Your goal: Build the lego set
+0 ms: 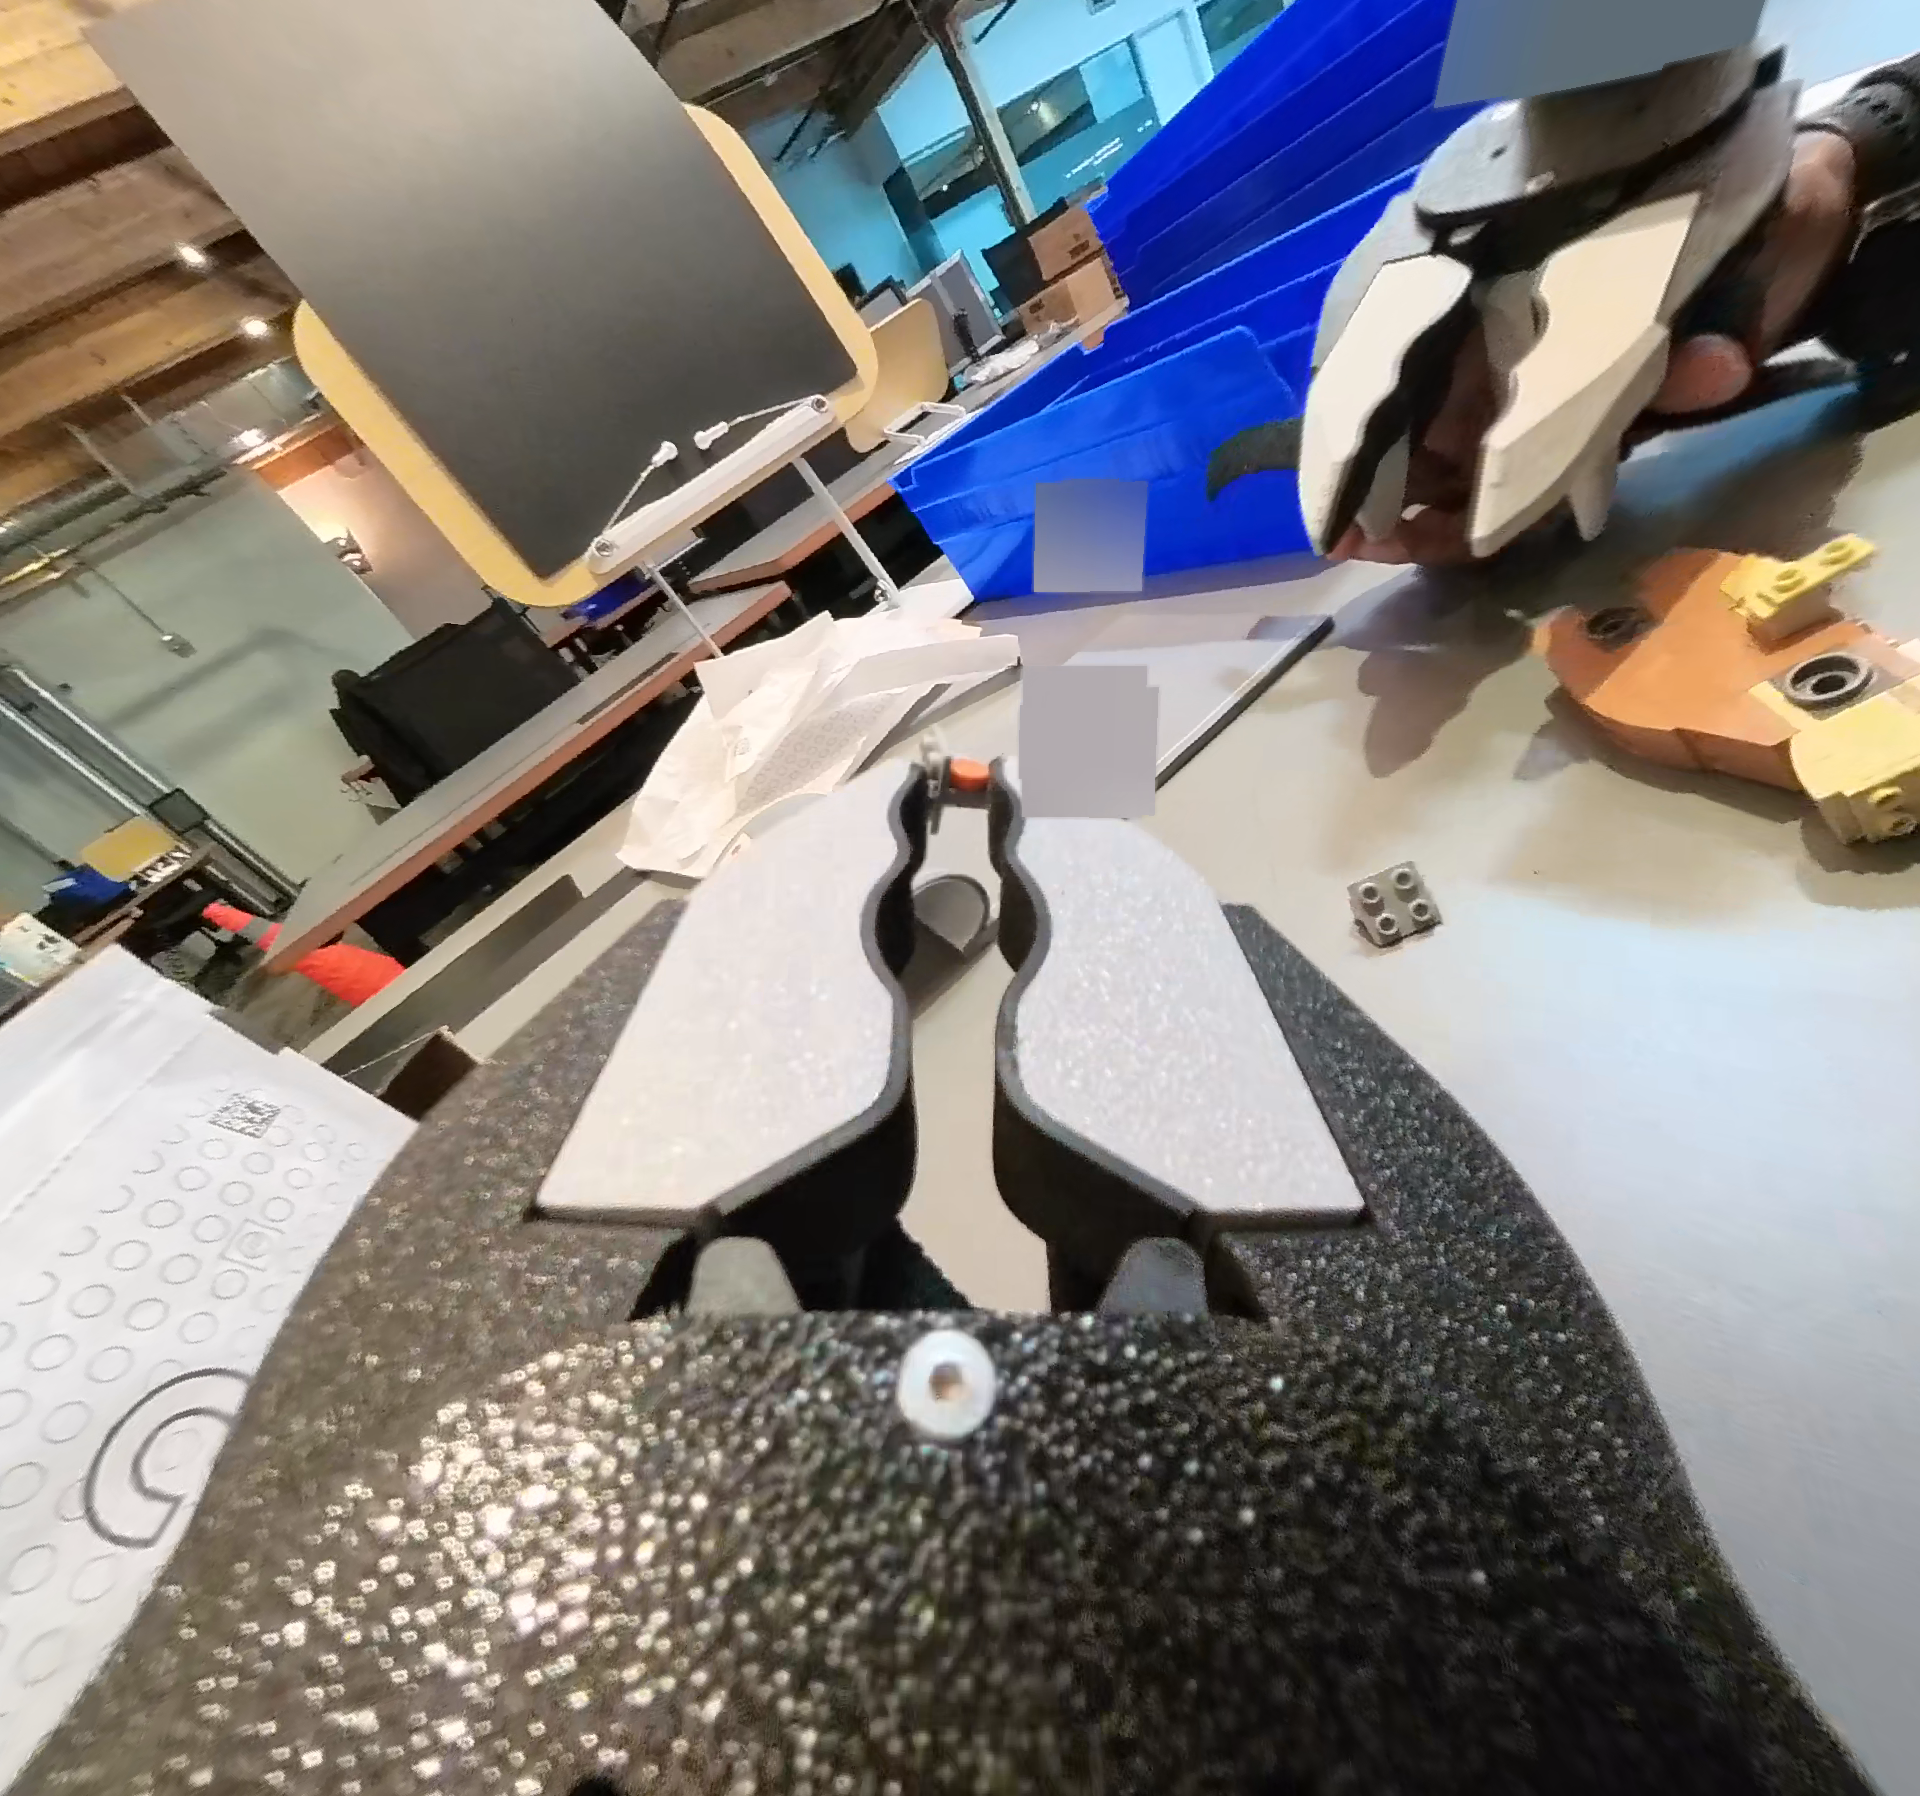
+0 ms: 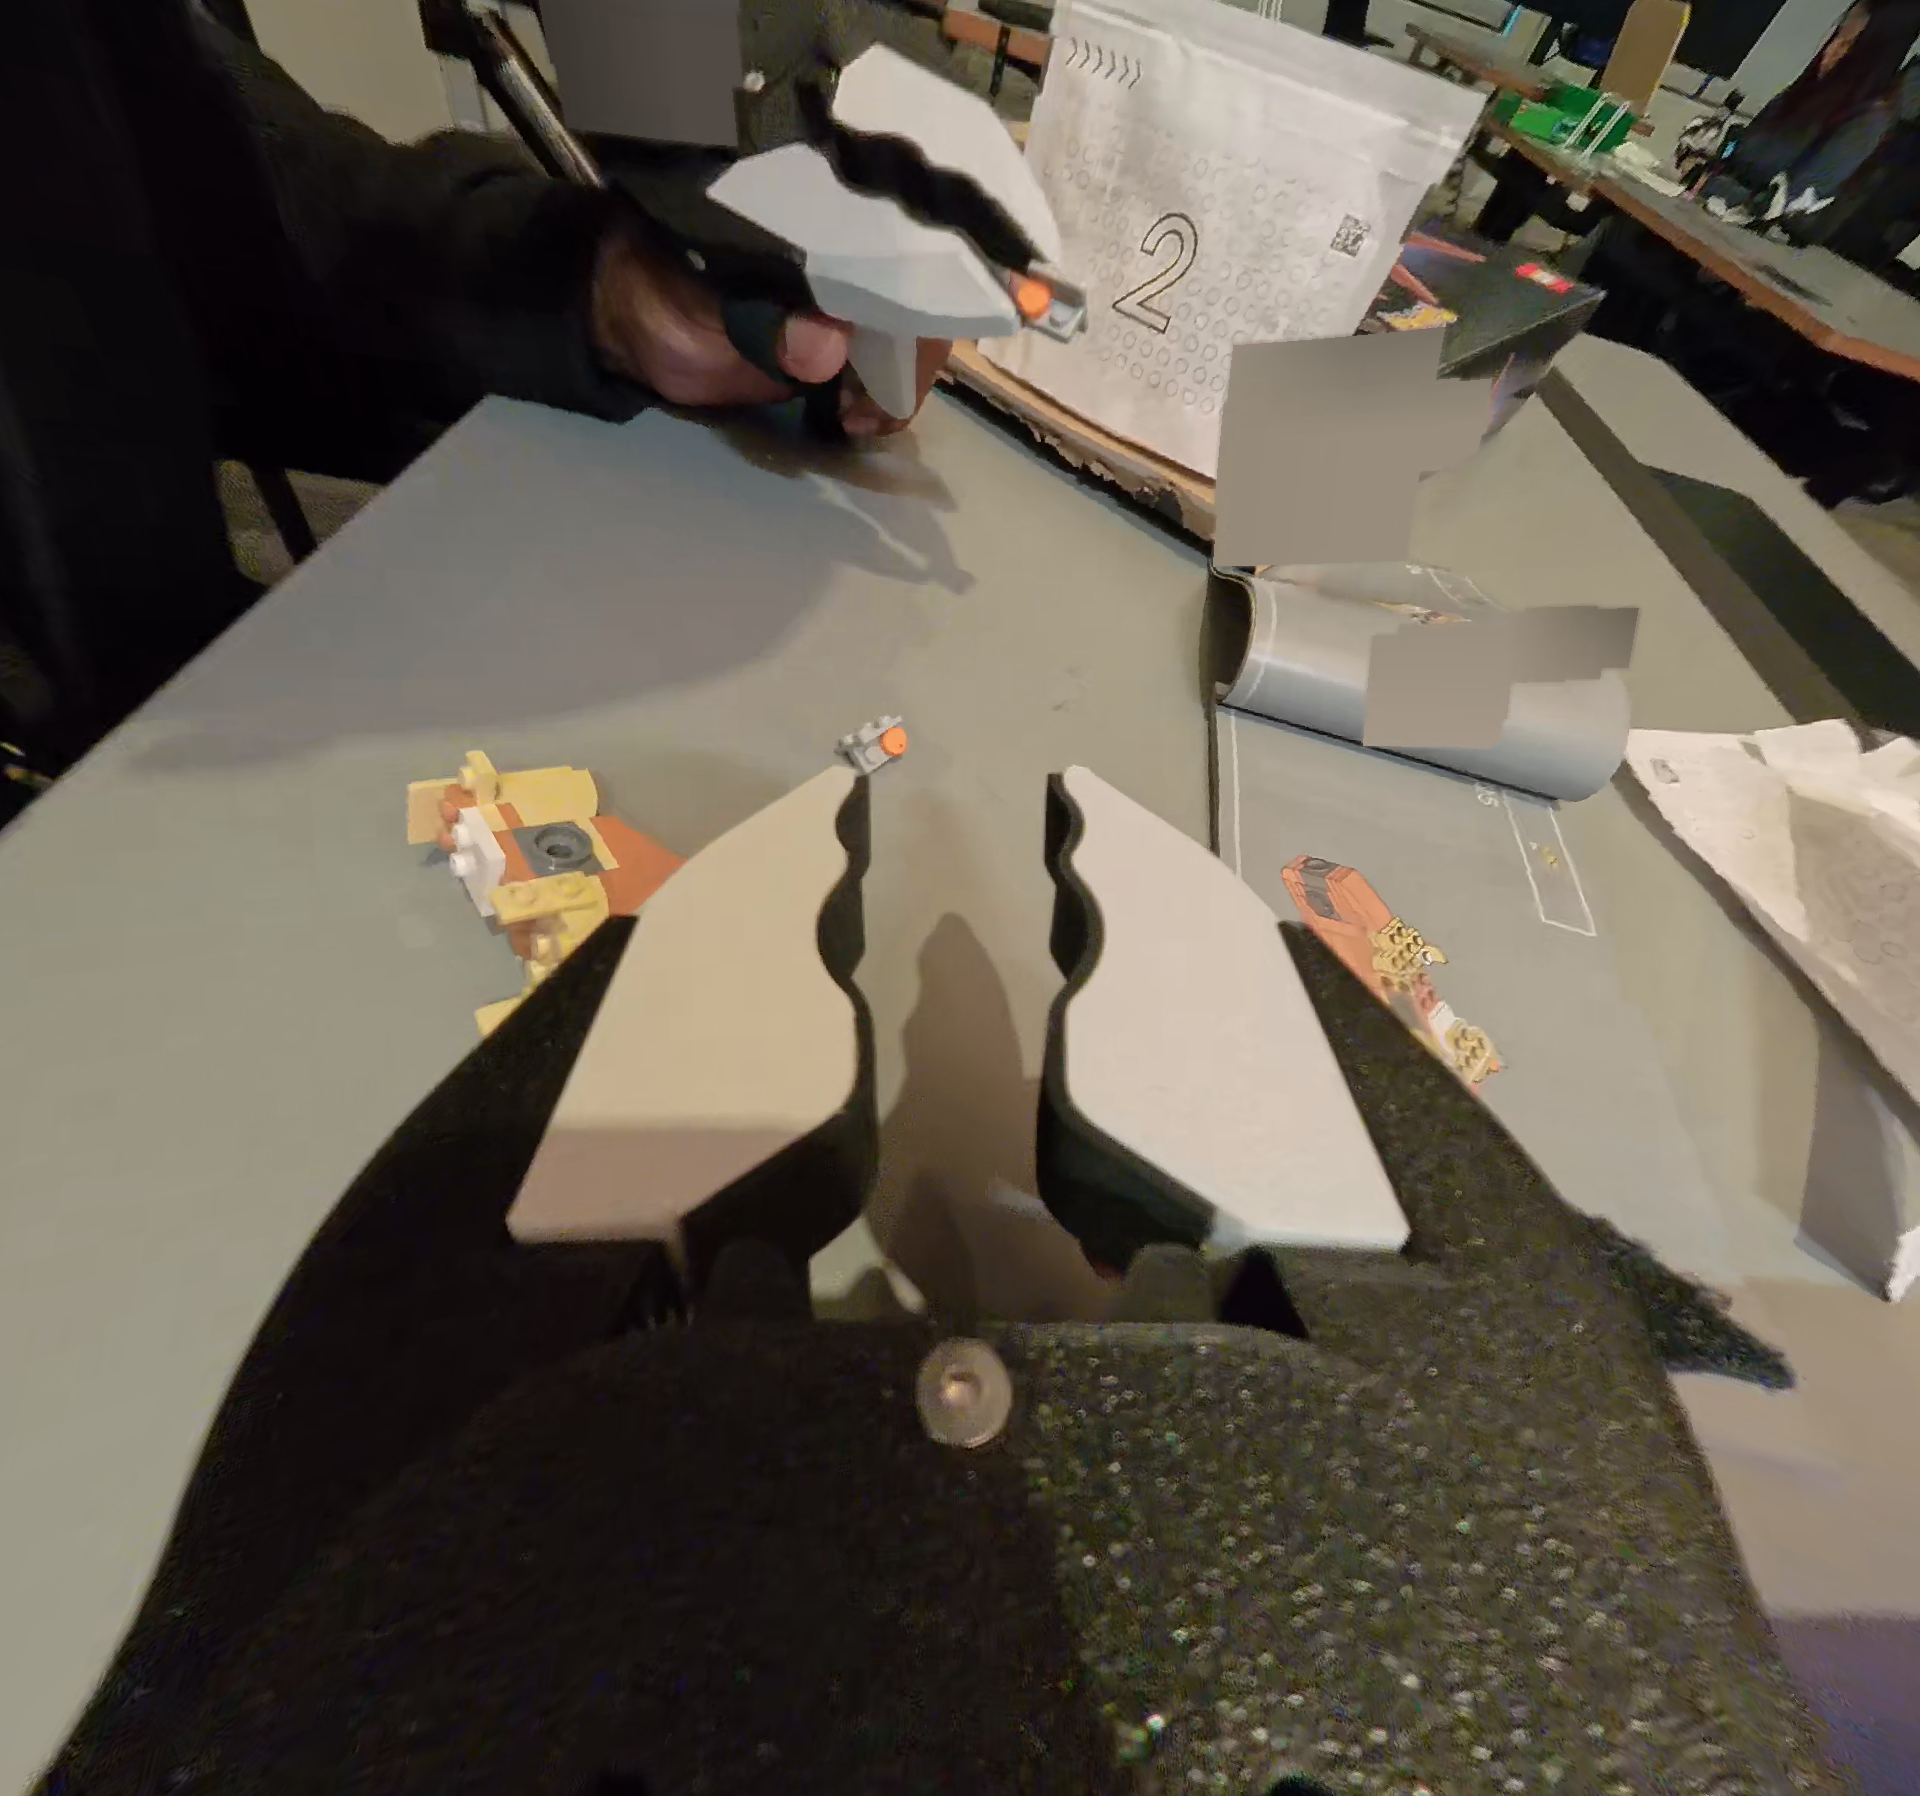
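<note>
1. Grey matte surface [image 2: 520, 583] carries all the loose parts; your two grippers are held well apart above it.
2. Your left gripper [image 1: 961, 790] has its fingers nearly closed, pinching a small grey lego piece with an orange round stud [image 1: 964, 776] at the very tips. In the right wrist view the same piece [image 2: 1044, 302] shows lifted clear of the surface.
3. Your right gripper [image 2: 951, 785] has its fingers spread wide with nothing between them, only bare surface in the gap.
4. Second small grey piece with an orange stud [image 2: 878, 744] lies on the surface just beyond the right fingertips, nearer the left one.
5. Brown and tan partly built lego model [image 2: 540, 863] lies on the surface left of the right gripper, partly hidden behind its left finger [image 2: 727, 967]. In the left wrist view the model [image 1: 1714, 676] sits just below your right gripper.
6. Small grey two-by-two studded plate [image 1: 1397, 899] lies alone on the surface, near the model but apart from it.
7. White paper parts bag with a circle pattern [image 2: 1236, 188] stands upright at the far edge.
8. Open instruction booklet [image 2: 1455, 811] lies to the right, crumpled white paper bag [image 2: 1818, 863] beside it.
9. Blue plastic bins [image 1: 1143, 416] are stacked behind the right gripper.
</note>
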Available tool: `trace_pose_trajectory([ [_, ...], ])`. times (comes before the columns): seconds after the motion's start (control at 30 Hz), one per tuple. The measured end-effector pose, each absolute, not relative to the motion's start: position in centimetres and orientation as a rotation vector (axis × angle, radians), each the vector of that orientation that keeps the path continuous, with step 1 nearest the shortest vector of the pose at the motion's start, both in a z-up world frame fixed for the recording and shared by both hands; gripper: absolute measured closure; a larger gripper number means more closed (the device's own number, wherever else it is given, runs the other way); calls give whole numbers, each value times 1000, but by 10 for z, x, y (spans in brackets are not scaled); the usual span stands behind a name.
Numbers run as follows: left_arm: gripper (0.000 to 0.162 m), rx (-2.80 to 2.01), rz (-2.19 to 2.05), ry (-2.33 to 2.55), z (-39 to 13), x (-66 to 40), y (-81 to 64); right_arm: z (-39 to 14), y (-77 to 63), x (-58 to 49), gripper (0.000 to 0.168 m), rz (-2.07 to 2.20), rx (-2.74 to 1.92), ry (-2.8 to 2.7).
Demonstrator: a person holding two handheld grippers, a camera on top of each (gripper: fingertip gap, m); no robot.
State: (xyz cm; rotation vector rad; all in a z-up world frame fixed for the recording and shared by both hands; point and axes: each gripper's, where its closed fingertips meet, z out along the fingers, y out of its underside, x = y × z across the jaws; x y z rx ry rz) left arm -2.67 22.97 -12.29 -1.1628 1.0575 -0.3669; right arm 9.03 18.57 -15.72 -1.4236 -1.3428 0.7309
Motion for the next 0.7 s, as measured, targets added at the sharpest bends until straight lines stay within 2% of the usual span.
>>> trace_pose_trajectory([
  [0.27, 152, -1114, -348, 1039, -116, -28, 218, -159, 183, 89, 135, 547, -1357, -1346],
  [0.7, 152, -1123, -583, 943, -104, -2, 167, -146, 164, 103, 133, 452, -1298, -1437],
])
